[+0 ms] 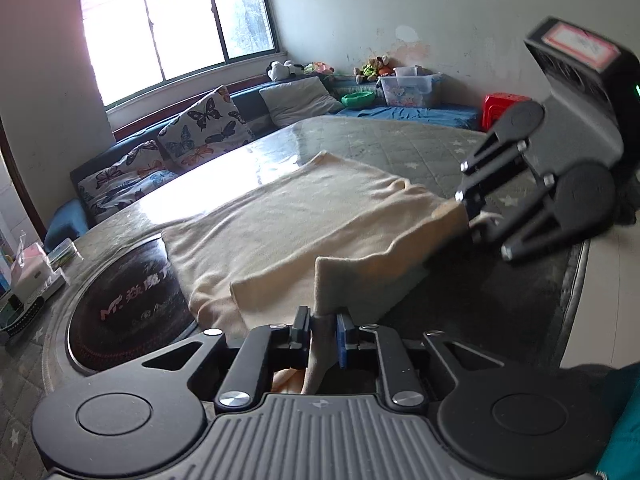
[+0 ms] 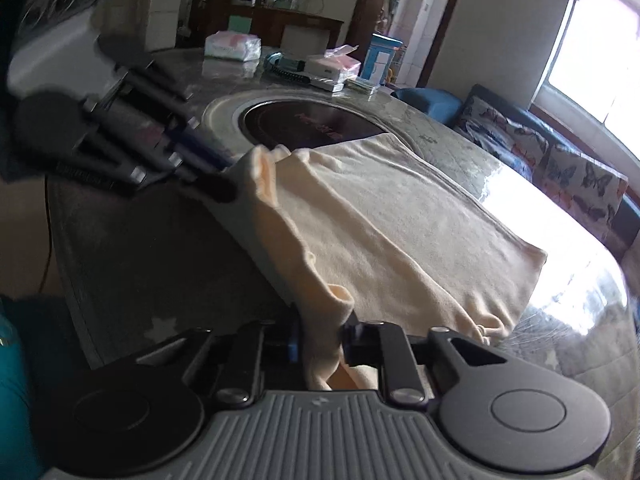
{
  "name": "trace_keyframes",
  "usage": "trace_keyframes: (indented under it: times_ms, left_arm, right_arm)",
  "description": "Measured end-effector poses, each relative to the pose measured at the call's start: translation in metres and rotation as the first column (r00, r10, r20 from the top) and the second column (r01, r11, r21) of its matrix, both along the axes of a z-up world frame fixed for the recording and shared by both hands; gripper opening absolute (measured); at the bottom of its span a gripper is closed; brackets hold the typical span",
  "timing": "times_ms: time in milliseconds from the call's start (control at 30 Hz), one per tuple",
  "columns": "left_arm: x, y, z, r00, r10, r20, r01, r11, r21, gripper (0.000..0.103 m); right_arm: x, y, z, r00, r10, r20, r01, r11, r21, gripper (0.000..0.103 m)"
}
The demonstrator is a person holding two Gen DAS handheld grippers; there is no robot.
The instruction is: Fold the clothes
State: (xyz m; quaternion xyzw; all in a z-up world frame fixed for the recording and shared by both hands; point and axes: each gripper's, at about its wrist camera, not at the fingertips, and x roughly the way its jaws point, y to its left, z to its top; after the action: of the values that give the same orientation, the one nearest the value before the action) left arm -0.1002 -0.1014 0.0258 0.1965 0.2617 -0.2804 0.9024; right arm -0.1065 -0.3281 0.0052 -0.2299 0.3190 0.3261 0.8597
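A cream-coloured garment lies spread on the grey quilted table, with its near edge lifted off the surface. My left gripper is shut on one near corner of the cloth. My right gripper shows at the right of the left wrist view, shut on the other near corner. In the right wrist view the same garment stretches away from my right gripper, which pinches a fold of it. The left gripper holds the far corner at the left there.
A round dark cooktop is set into the table beside the cloth. Tissue packs and small boxes stand at the table's far end. A bench with butterfly cushions runs under the window. A red stool stands beyond the table.
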Motion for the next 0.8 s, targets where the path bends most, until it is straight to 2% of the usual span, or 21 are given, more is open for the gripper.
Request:
trace_keyframes:
  times_ms: [67, 167, 200, 233, 400, 467, 533, 600, 800]
  left_arm:
    - [-0.006, 0.002, -0.003, 1.000, 0.007, 0.016, -0.007, 1.000, 0.020, 0.017]
    - [-0.014, 0.005, -0.009, 0.999, 0.019, 0.048, -0.021, 0.998, 0.056, 0.024]
    - [-0.015, 0.006, -0.010, 0.998, 0.023, 0.056, -0.027, 0.997, 0.067, 0.028]
    - [-0.017, 0.007, -0.012, 0.998, 0.028, 0.063, -0.033, 0.996, 0.078, 0.038]
    - [-0.017, 0.008, -0.017, 0.995, 0.030, 0.091, -0.039, 0.994, 0.102, 0.039]
    - [-0.018, 0.006, -0.021, 0.993, 0.023, 0.113, -0.037, 0.991, 0.127, 0.034]
    - [-0.018, 0.006, -0.022, 0.992, 0.008, 0.124, -0.026, 0.990, 0.141, 0.020]
    - [-0.019, 0.006, -0.021, 0.992, 0.005, 0.128, -0.022, 0.991, 0.134, 0.012]
    - [-0.024, 0.012, -0.004, 0.991, 0.012, 0.130, -0.021, 0.997, 0.071, 0.008]
  right_arm:
    - [0.006, -0.004, 0.006, 0.999, -0.026, -0.024, 0.027, 0.999, 0.041, 0.012]
    - [0.012, -0.010, 0.013, 0.997, -0.054, -0.054, 0.059, 0.995, 0.087, 0.011]
    - [0.013, -0.011, 0.015, 0.997, -0.060, -0.057, 0.065, 0.993, 0.095, 0.011]
    - [0.013, -0.012, 0.016, 0.996, -0.063, -0.059, 0.069, 0.993, 0.099, 0.011]
    - [0.016, -0.009, 0.018, 0.995, -0.079, -0.058, 0.085, 0.991, 0.102, 0.010]
    - [0.014, -0.007, 0.018, 0.995, -0.081, -0.054, 0.086, 0.992, 0.095, 0.010]
    - [0.013, -0.006, 0.017, 0.995, -0.083, -0.048, 0.087, 0.992, 0.087, 0.010]
    - [0.011, -0.006, 0.018, 0.995, -0.087, -0.042, 0.090, 0.992, 0.092, 0.009]
    - [0.005, -0.008, 0.023, 0.996, -0.089, -0.014, 0.090, 0.990, 0.106, 0.008]
